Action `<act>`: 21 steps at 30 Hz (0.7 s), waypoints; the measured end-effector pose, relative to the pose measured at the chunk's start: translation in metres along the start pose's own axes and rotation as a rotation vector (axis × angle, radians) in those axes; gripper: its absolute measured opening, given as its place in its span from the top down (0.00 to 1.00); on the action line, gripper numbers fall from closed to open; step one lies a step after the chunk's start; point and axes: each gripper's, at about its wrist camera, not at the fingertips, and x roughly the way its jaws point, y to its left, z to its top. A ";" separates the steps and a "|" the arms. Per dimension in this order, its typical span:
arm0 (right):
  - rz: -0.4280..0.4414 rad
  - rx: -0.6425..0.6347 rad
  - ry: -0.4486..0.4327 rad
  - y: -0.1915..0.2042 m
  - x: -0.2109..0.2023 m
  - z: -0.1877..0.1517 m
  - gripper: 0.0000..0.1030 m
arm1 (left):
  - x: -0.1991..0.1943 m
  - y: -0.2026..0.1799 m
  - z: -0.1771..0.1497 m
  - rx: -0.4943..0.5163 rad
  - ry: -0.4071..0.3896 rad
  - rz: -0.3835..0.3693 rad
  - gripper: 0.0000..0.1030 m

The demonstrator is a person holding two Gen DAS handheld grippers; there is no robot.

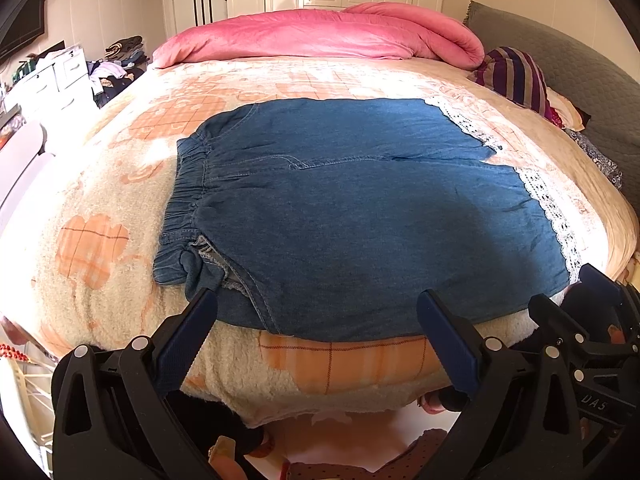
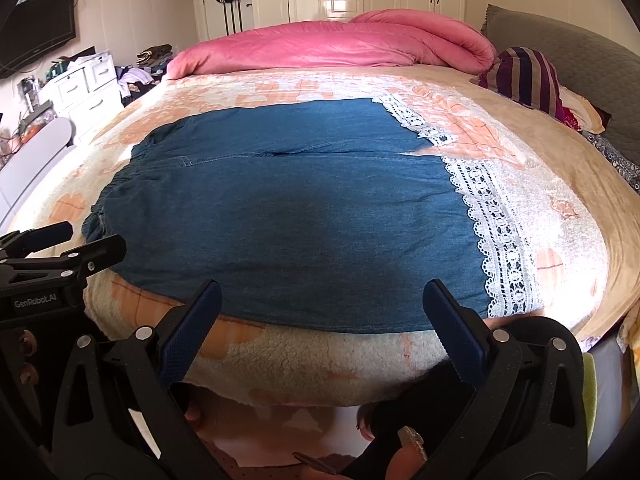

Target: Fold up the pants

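Note:
Blue denim pants (image 1: 340, 208) with white lace hems (image 1: 560, 220) lie spread flat on the bed, waistband to the left, legs to the right. They also show in the right wrist view (image 2: 288, 208), with the lace hems (image 2: 500, 240) at the right. My left gripper (image 1: 318, 308) is open and empty, hovering at the near edge of the pants by the waistband side. My right gripper (image 2: 322, 300) is open and empty at the near edge toward the hem side. The right gripper shows in the left wrist view (image 1: 592, 292); the left gripper shows in the right wrist view (image 2: 80, 240).
The bed is covered by a cream and orange fleece blanket (image 1: 104, 248). A pink duvet (image 1: 320, 36) lies bunched at the far side. A striped cloth (image 1: 516, 76) and a grey headboard (image 1: 580, 64) are at the right. White drawers (image 2: 84, 88) stand at the left.

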 end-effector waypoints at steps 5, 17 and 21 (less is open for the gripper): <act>-0.001 0.002 0.002 0.000 0.000 0.001 0.08 | 0.000 0.000 0.000 0.001 -0.001 0.000 0.04; 0.002 -0.002 0.006 0.001 0.002 0.002 0.08 | 0.000 0.001 0.001 0.003 -0.004 -0.001 0.04; 0.002 -0.001 0.006 0.001 0.002 0.002 0.08 | 0.000 0.002 0.001 0.002 -0.004 0.000 0.04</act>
